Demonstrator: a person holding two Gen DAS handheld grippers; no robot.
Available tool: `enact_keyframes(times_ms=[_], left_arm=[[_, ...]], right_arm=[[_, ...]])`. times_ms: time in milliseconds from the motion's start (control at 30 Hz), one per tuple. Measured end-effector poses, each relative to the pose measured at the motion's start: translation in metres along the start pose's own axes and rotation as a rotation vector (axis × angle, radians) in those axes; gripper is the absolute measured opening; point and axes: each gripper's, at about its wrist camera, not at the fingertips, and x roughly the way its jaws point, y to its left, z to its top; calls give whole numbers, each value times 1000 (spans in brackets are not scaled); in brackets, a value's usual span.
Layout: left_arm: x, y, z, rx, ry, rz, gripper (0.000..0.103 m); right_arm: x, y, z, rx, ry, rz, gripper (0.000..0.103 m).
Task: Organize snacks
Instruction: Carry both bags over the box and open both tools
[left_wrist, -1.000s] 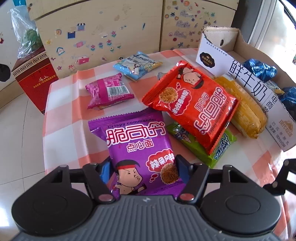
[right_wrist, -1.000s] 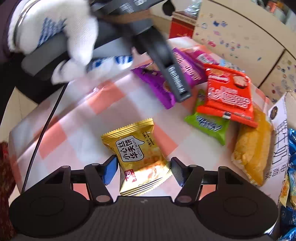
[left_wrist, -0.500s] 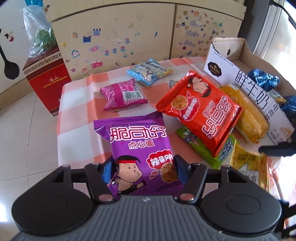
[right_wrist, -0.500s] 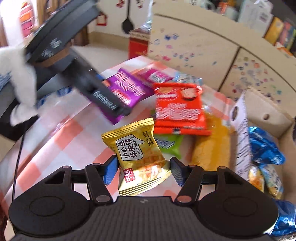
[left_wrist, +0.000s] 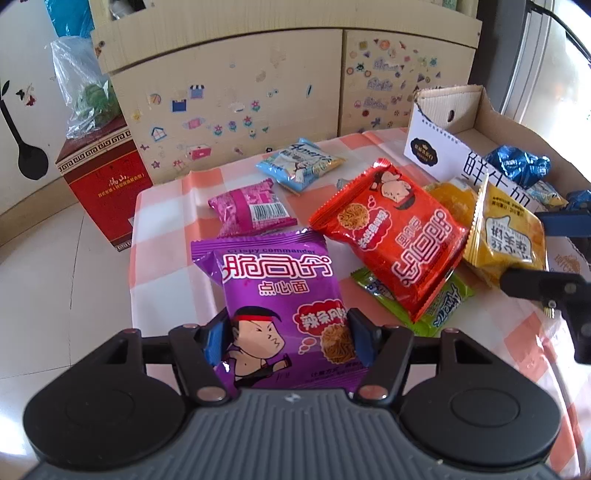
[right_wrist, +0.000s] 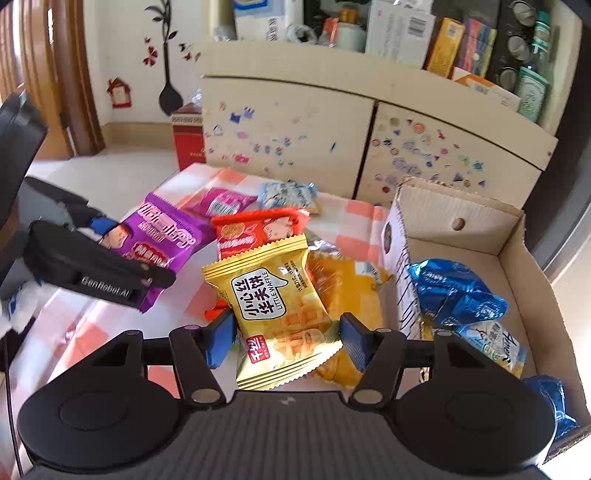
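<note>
My left gripper (left_wrist: 286, 341) is shut on a purple noodle-snack packet (left_wrist: 277, 295) and holds it above the checked table (left_wrist: 166, 266). My right gripper (right_wrist: 286, 341) is shut on a gold waffle packet (right_wrist: 280, 314), lifted above the table just left of the open cardboard box (right_wrist: 480, 229). The waffle packet also shows at the right of the left wrist view (left_wrist: 509, 236). The purple packet also shows at the left of the right wrist view (right_wrist: 159, 240). On the table lie a red noodle packet (left_wrist: 391, 236), a green packet (left_wrist: 439, 306), a pink packet (left_wrist: 251, 212), a light-blue packet (left_wrist: 299, 166) and a yellow packet (right_wrist: 347, 291).
The box holds blue foil packets (right_wrist: 454, 291) and a light-blue packet (right_wrist: 495, 343). A red carton (left_wrist: 103, 184) with a plastic bag on top stands on the floor at the left. A stickered cabinet (left_wrist: 236, 88) stands behind the table.
Both grippers have risen with their packets. The right one has swung right with the waffle packet, from the table's near side to beside the box.
</note>
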Motion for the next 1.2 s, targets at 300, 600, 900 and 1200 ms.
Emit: enact_keyframes(times_ms=[300,600,900,1200], left_arm=[[-19,-6,11,-3,-77,-2,65],[-46,-9,27,-40,-176,-33,65],[-57,-22,39,-51,-241,-67,65],[-54,-44,57,-59,-271,-101,65]], right_arm=[[-8,-8,6,30,-55,-19,68],[-22,-20,13,70,-114,-39,68],[-38,-47,21,148,-179,-86,68],[-61,-91,25,287,-256,-165,68]])
